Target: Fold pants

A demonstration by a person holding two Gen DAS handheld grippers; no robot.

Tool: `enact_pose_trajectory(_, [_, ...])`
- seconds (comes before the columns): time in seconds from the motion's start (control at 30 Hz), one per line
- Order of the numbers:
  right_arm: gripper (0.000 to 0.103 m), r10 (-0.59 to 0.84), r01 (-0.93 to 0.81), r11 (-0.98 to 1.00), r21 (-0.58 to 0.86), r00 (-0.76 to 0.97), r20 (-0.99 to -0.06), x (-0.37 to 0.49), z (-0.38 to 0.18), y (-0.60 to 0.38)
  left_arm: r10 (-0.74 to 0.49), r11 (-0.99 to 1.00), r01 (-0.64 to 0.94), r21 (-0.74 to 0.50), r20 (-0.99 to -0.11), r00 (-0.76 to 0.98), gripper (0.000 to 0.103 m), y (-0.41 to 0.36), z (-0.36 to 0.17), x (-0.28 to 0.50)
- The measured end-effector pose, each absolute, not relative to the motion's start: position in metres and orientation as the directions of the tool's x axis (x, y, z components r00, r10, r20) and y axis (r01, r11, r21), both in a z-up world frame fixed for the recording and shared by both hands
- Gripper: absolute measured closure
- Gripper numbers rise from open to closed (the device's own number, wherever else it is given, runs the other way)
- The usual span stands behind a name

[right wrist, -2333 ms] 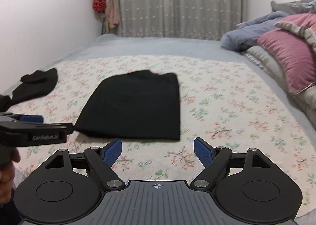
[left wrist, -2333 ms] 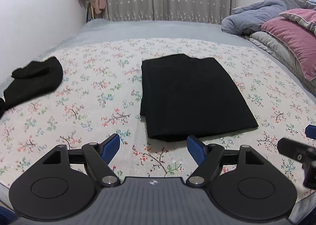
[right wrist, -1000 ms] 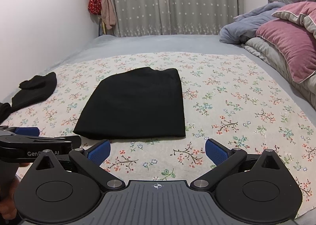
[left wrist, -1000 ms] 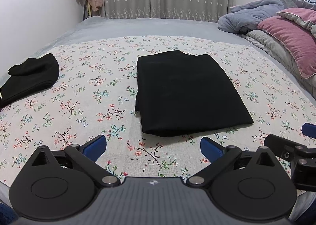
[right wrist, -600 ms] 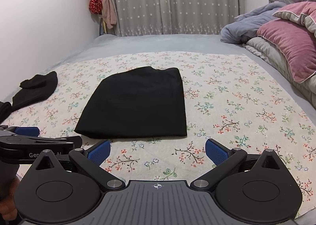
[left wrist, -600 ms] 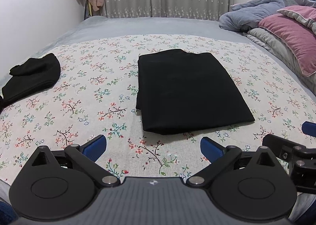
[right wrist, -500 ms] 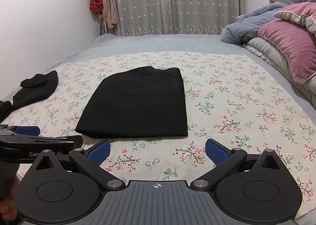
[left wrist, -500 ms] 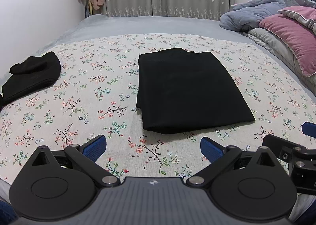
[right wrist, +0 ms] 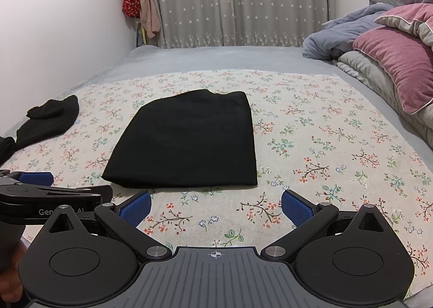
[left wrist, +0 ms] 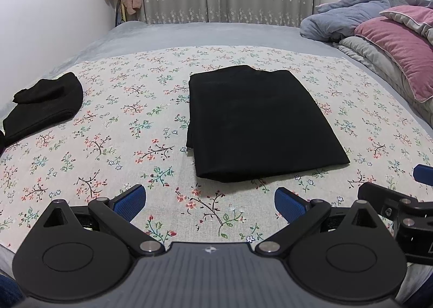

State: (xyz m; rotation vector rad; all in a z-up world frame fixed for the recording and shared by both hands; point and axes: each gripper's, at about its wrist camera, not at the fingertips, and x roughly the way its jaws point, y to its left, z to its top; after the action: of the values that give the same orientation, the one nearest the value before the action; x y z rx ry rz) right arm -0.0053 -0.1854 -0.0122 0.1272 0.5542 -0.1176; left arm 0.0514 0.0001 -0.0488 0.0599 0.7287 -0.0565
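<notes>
The pants [left wrist: 259, 124] are seen folded into a flat black rectangle on the floral sheet [left wrist: 113, 129], its long axis running from near to far. At the far left a second dark garment [left wrist: 46, 102] is laid, well apart from them. Next, the left gripper [left wrist: 209, 201] is held low over the sheet with its fingers spread wide and nothing between them; the near edge of the pants lies just beyond the fingertips, slightly to the right of centre. Further right, the right gripper [right wrist: 215, 206] is likewise held with fingers spread and empty, and the near edge is found ahead and a little to the left. Both grippers are judged about equally near that edge, so a further fold would probably be started there. At the far right, pillows [right wrist: 392, 61] are piled.
</notes>
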Motion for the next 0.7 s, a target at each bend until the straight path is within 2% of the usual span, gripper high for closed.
enact_pose_trajectory(0.7, [0.000, -0.072, 0.135, 0.987, 0.081, 0.842, -0.534, -0.0044, -0.0139, -0.1822, -0.031, 0.996, 0.081, 0.043, -0.667, 0.744, 0.000, -0.0012, -0.0500, 0.0503])
